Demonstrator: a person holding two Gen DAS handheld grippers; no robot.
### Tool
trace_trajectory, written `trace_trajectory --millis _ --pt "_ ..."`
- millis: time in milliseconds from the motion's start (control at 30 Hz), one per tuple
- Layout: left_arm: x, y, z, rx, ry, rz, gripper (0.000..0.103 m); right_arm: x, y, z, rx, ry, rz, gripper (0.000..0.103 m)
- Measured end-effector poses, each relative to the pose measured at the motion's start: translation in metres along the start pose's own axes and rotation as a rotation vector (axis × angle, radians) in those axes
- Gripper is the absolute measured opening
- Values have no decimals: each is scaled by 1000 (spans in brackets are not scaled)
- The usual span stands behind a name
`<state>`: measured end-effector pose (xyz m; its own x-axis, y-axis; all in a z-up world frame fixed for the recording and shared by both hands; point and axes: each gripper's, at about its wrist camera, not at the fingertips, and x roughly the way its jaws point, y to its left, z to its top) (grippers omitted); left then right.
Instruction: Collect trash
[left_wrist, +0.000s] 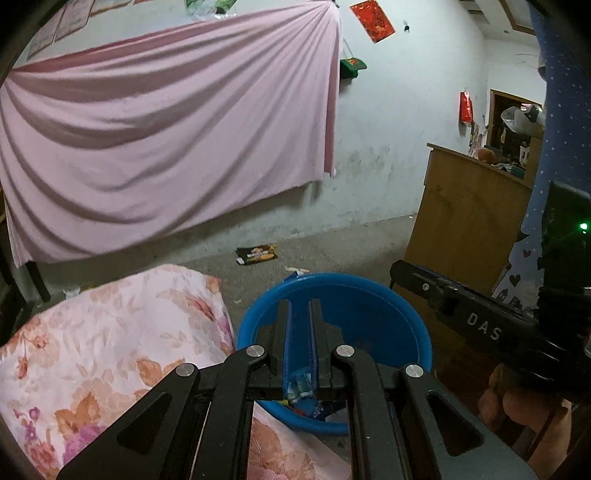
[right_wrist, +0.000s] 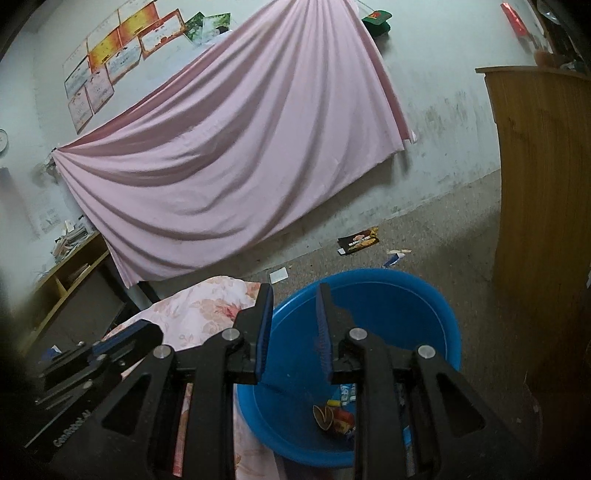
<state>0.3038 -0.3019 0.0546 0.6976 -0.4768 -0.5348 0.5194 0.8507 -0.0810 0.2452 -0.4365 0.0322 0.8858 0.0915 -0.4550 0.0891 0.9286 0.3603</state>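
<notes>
A blue plastic basin (left_wrist: 369, 306) stands on the floor with several wrappers (right_wrist: 338, 415) in its bottom; it also shows in the right wrist view (right_wrist: 399, 306). My left gripper (left_wrist: 300, 306) hangs over the basin with its jaws a narrow gap apart and nothing between the tips; a small clear wrapper (left_wrist: 300, 386) shows low between the fingers, held or lying in the basin I cannot tell. My right gripper (right_wrist: 294, 291) is open and empty above the basin's near rim. A dark snack packet (left_wrist: 256, 254) lies on the floor by the wall, also in the right wrist view (right_wrist: 359, 240).
A floral quilt (left_wrist: 110, 350) lies left of the basin. A wooden cabinet (right_wrist: 546, 221) stands at the right. Small scraps (right_wrist: 395, 258) and a white card (right_wrist: 279, 275) lie on the floor. A pink sheet (left_wrist: 166, 140) hangs on the wall.
</notes>
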Motion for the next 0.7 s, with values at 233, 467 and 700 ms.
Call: trace_trajectory --millis 233,467,700 --pt "-4 9 -2 -43 3 11 20 0 2 0 -3 3 -1 53" --pt "-21 19 -2 -70 -18 47 28 -2 9 -1 -13 -12 4 56" --pt "-42 31 -4 -83 -39 101 40 -10 19 -1 -38 -34 10 64"
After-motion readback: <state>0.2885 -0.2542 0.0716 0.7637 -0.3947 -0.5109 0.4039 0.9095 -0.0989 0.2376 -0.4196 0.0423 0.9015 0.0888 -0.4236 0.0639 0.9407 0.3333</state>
